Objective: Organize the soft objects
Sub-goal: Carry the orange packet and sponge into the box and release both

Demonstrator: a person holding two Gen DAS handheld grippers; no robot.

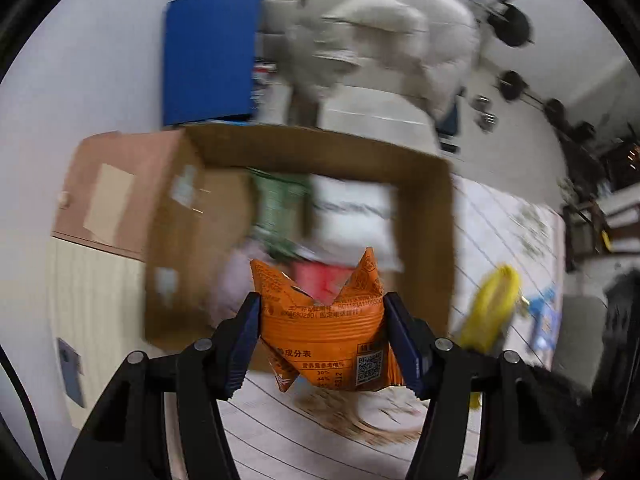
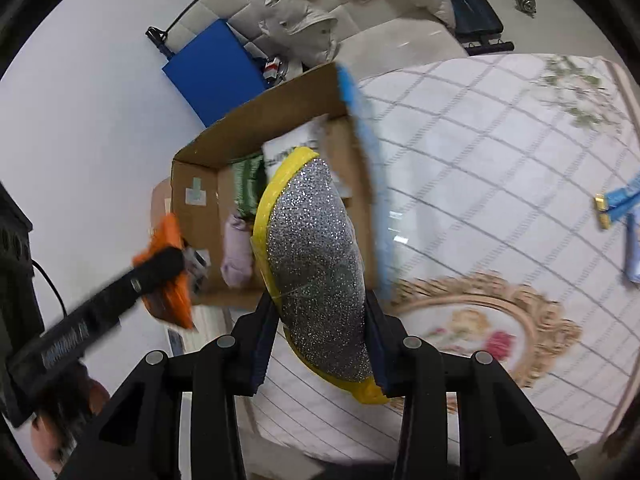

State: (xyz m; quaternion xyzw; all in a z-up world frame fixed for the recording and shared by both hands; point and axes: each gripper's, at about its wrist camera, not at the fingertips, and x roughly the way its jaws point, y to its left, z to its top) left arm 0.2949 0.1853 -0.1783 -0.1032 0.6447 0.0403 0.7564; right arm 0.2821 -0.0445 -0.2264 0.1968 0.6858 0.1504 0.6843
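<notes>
We've got both tongs loaded: left tongs (image 1: 322,338) clamped on an orange snack packet (image 1: 324,332), right tongs (image 2: 320,344) clamped on a silver glitter pouch with yellow trim (image 2: 316,264). The target looks like the open cardboard box (image 1: 320,152) sitting on the quilted bed (image 2: 500,168), at 12 o'clock from both tongs. In the left wrist view the packet hangs at the box's near wall, roughly over the opening; in the right wrist view the left tongs show at 9 o'clock, at the box's outer corner, so we can't tell if the packet has fully cleared the rim. The box already holds a green packet (image 1: 280,208), a white pack (image 1: 352,208) and a pale lilac soft item (image 2: 237,252). Our take: bring each item well over the opening before letting go, one side at a time so the tongs don't collide. Drop the orange packet toward the near side and the pouch toward 1 o'clock, where there seems to be free room. Blue items (image 2: 624,208) lie on the bed at 3 o'clock, apparently next.
</notes>
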